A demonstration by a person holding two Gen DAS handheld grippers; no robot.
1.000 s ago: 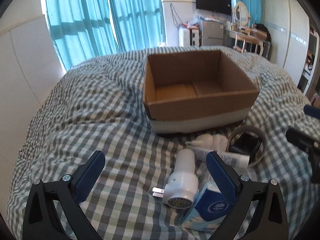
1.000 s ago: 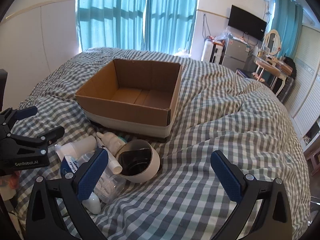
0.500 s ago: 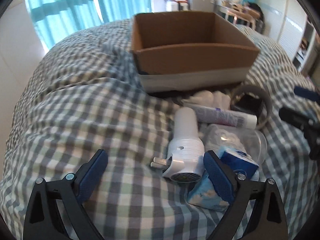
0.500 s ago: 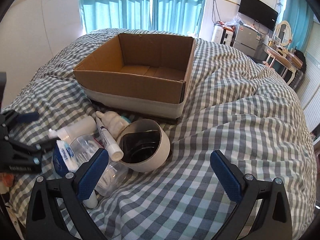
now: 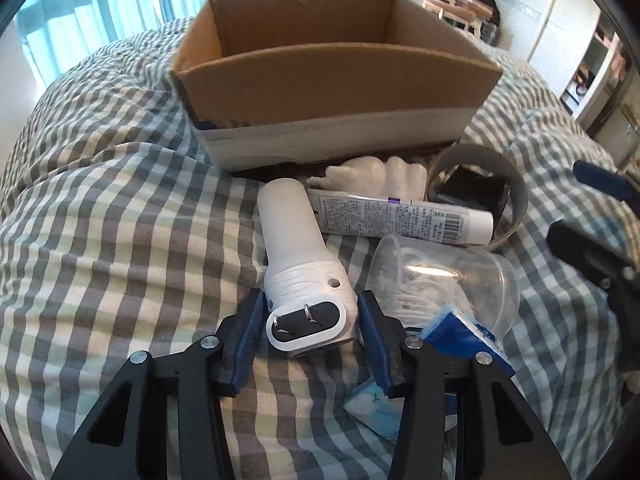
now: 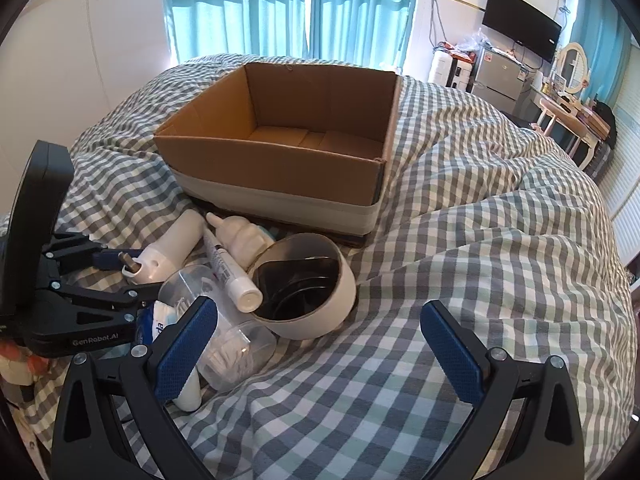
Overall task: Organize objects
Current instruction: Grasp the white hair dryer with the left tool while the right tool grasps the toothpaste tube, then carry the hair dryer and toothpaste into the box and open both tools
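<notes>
Just in front of the cardboard box (image 5: 336,92), on the checked bed cover (image 5: 120,220), lies the white plug-in device (image 5: 302,268), its pronged end toward the left tool (image 5: 310,330). That tool's blue pads (image 5: 250,330) stand on either side of the device's wide base, closed in to about its width; whether they already press on it I cannot tell, and the device rests on the cover. The right tool (image 6: 320,346) hangs wide open with nothing in it, off to the right of the pile.

To do this step well, I judge the pads should close squarely on the broad, ribbed base rather than the smooth tapered neck, then lift straight up before carrying it over the box's near wall, which stands fairly high.

Crowding matters. A printed tube (image 5: 400,218) lies across the device's right side, a clear plastic cup (image 5: 448,276) lies close by, and a blue packet (image 5: 460,340) sits under the right pad. Nearer the box are a white bottle (image 5: 376,174) and a wide tape roll (image 5: 480,196). The packet may snag and come along.
</notes>
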